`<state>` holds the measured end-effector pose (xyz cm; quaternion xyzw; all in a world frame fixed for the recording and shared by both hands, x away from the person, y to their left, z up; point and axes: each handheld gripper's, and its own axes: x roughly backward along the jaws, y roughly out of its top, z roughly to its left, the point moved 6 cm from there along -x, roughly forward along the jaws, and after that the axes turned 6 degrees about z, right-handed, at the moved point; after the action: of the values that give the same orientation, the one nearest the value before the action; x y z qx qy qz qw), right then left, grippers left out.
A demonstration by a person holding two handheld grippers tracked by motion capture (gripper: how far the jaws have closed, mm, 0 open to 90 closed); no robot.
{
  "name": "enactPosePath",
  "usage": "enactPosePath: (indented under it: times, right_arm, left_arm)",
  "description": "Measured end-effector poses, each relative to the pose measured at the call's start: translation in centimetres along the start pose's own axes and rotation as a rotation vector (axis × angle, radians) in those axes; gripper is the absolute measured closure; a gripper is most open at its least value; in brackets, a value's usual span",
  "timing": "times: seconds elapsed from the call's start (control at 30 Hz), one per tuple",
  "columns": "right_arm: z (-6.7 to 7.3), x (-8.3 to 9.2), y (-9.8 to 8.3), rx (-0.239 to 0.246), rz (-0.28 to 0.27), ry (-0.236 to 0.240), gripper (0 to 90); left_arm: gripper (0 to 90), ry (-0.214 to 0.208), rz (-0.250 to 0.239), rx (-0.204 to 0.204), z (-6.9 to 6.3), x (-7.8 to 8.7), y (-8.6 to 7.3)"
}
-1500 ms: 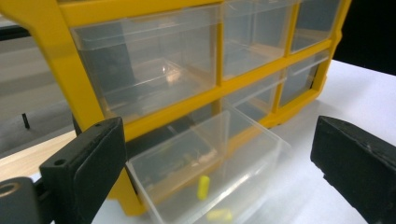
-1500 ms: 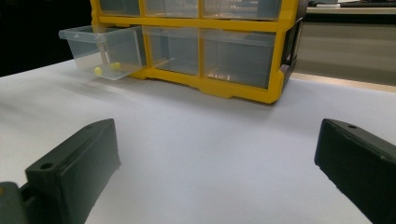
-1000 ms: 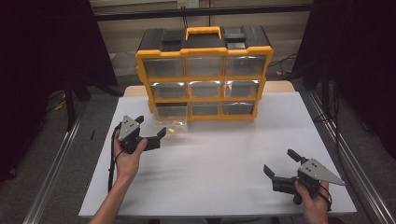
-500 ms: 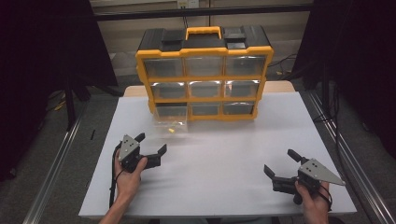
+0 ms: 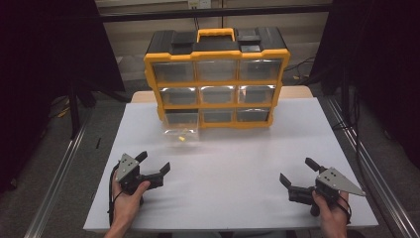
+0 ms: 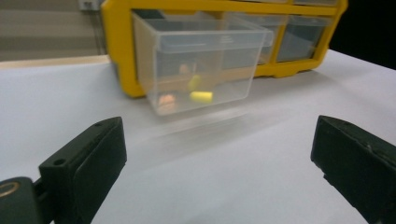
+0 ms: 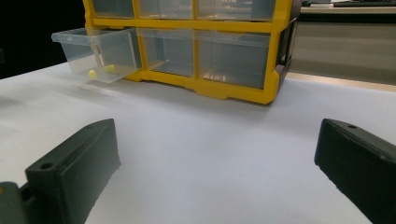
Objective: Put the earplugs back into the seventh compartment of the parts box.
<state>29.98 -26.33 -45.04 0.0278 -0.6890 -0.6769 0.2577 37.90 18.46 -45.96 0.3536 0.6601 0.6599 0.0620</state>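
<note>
A: High view. Yellow organizer [image 5: 216, 79] stands at the far middle of the white table [image 5: 237, 163], three rows of three clear drawers. The bottom-left drawer [image 5: 180, 133] is pulled out toward the person. Left gripper [image 5: 153, 166] sits near the front left, jaws spread, nothing between them. Right gripper [image 5: 298, 174] is at the front right, well apart from the drawer, jaws also spread and empty.

B: From above the drawer's contents read as one small yellow speck [image 5: 182, 139]. What do the gripper views add?

A: Left gripper view looks straight at the drawer front [image 6: 201, 65] between its two black jaws. Through the clear wall: a yellow piece [image 6: 201, 96] lying on the floor of the drawer, a second yellowish one [image 6: 194, 82] behind it, and something pinkish [image 6: 166, 100], blurred. Right gripper view catches the drawer [image 7: 95, 53] from the side, sticking out past the organizer's [image 7: 201, 46] face, with two yellow bits [image 7: 100, 71] low inside.
</note>
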Motion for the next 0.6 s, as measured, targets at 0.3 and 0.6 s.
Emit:
enactPosePath:
  times: [0.3,0.6]
  right_arm:
    - [-0.1,0.0,-0.1,0.004,0.003,-0.007,0.0]
    - [0.0,0.1,-0.2,0.013,0.003,0.0,0.0]
  left_arm:
    - [3.4,0.026,-0.02,0.016,0.4,2.9,-0.9]
    - [3.1,0.045,-0.021,-0.025,0.6,3.6,-0.9]
